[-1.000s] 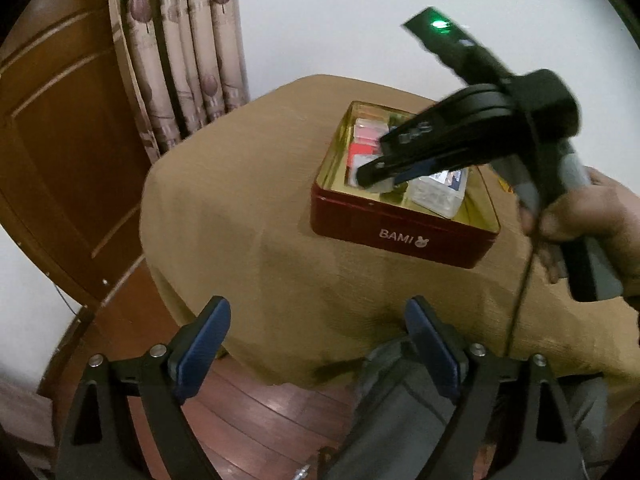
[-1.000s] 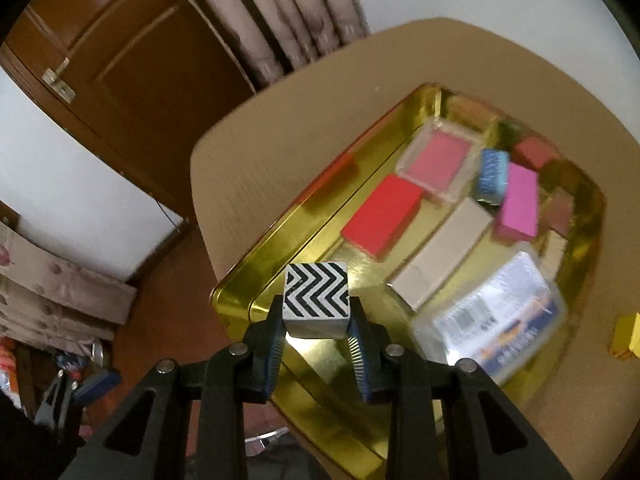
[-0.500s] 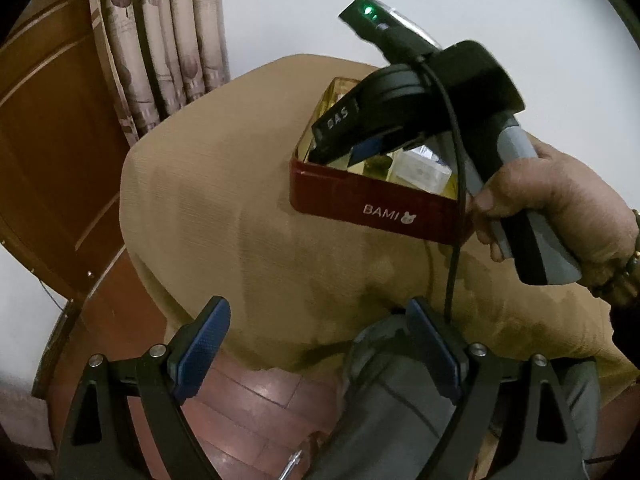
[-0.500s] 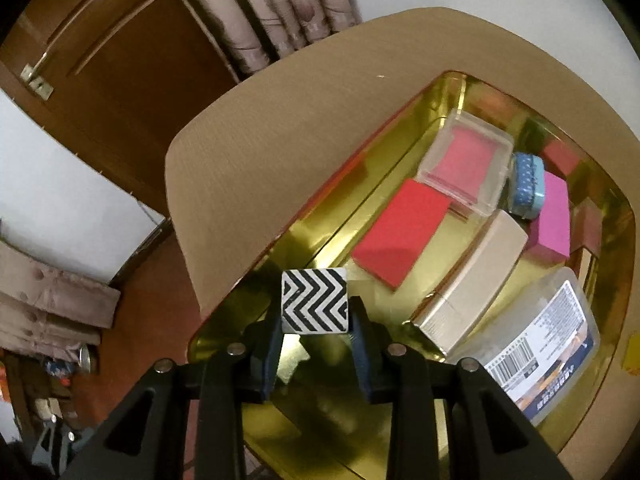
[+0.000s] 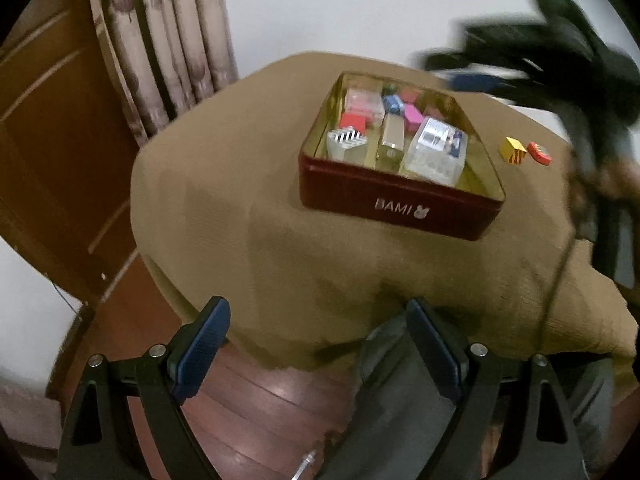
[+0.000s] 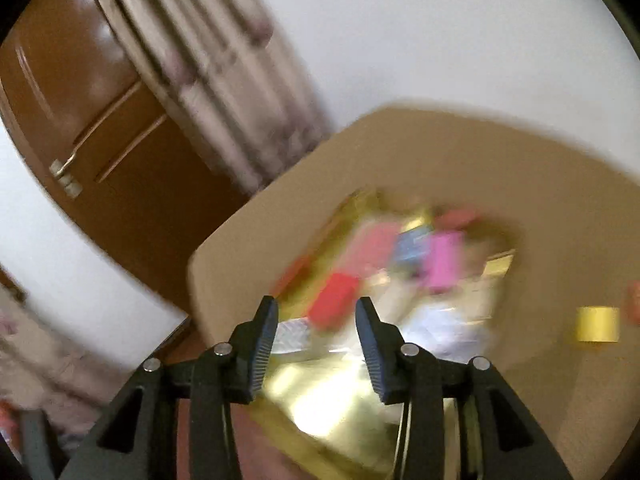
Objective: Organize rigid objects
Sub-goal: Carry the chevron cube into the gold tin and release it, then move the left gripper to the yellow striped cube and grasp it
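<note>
chevron block (image 5: 346, 143) rests in tin (image 5: 400, 208); right gripper (image 6: 316, 344) jaws opening, empty.

Red tin (image 5: 400, 196) (gold inside), zigzag-striped block (image 5: 347, 141)

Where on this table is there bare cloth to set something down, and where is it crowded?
Bare tablecloth spreads left of and in front of the red tin. The tin's inside is packed with blocks and boxes. To its right, the yellow block and red disc take up a patch beside the blurred right gripper.
</note>
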### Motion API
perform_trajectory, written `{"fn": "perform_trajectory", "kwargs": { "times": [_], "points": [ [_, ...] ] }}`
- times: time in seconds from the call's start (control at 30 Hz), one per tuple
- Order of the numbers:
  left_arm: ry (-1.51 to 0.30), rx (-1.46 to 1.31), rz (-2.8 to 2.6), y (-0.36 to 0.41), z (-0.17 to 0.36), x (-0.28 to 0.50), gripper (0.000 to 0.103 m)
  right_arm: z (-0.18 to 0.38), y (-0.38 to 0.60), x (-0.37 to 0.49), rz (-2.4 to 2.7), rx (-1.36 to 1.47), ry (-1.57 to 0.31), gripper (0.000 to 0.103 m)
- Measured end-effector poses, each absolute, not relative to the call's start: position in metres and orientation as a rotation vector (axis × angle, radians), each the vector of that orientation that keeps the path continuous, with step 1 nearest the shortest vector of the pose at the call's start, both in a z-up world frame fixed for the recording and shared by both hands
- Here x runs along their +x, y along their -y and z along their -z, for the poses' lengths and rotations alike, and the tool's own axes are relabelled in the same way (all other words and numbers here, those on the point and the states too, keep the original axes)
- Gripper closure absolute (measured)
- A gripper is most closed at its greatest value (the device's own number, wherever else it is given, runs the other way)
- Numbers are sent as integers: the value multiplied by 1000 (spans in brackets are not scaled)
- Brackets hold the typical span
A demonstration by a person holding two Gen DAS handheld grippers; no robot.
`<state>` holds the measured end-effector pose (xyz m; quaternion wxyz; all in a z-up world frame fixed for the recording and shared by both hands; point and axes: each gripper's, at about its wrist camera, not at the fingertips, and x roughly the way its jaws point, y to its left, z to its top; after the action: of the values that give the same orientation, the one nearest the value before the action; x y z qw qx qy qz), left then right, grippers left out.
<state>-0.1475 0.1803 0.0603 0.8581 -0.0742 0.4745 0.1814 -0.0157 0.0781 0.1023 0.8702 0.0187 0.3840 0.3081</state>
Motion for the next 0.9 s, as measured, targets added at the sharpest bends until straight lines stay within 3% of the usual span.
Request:
{"fn": "perform_trajectory", "kwargs": {
  "times": [0.13, 0.43, 0.57, 0.63, 0.9],
  "points": [
    [-977, -143, -322, -170, -64, -149, 16, -100, 20, -37, -349, -70, -694, 60],
    [-913, 19, -132, -96, -93, -111, 16, -29, 222, -49, 172, -189, -799, 60],
    [-926, -30, -4, -64, -109, -48, 16, -28, 270, -54, 193, -13, -793, 57],
    [-945, -63, 28, -55, -111, -14, 16, -30, 279, -56, 194, 31, -779, 46],
    [-1066, -85, -63, -33, -74, 132, 16, -29, 293, -57, 119, 90, -765, 45]
  ]
}}
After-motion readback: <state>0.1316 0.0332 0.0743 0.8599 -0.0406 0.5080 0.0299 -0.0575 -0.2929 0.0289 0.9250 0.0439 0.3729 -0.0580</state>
